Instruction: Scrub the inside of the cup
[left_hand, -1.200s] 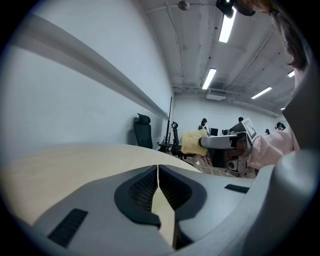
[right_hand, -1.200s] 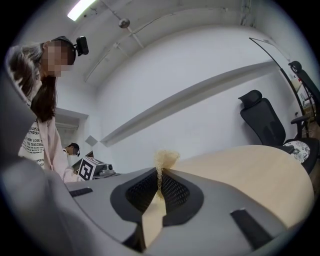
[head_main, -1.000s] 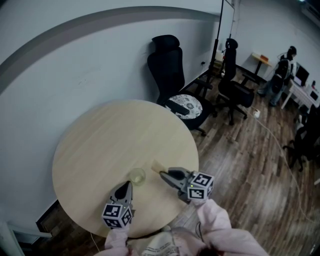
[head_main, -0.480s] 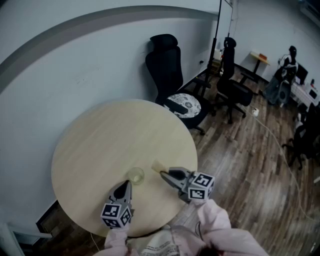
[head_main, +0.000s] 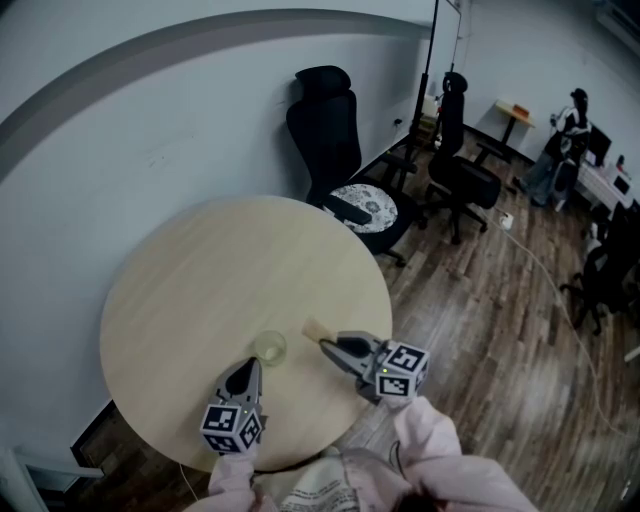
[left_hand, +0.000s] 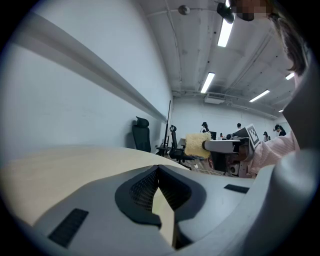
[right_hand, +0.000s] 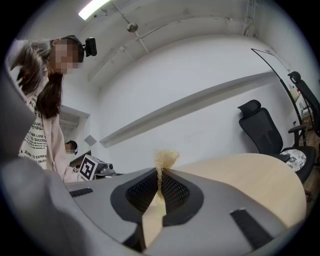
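Observation:
A small clear cup stands upright on the round wooden table, near its front edge. My left gripper is just in front of the cup, shut with nothing between its jaws. My right gripper is to the right of the cup, level, shut on a pale yellow sponge that sticks out past the tips. From the left gripper view the sponge shows in the other gripper. The cup is hidden in both gripper views.
A black office chair with a patterned seat cushion stands behind the table by the wall. A second black chair is further right. Wooden floor lies right of the table. People work at desks far back right.
Neither gripper nor the cup has visibly moved. The head view has shifted slightly, so the table sits a little further left.

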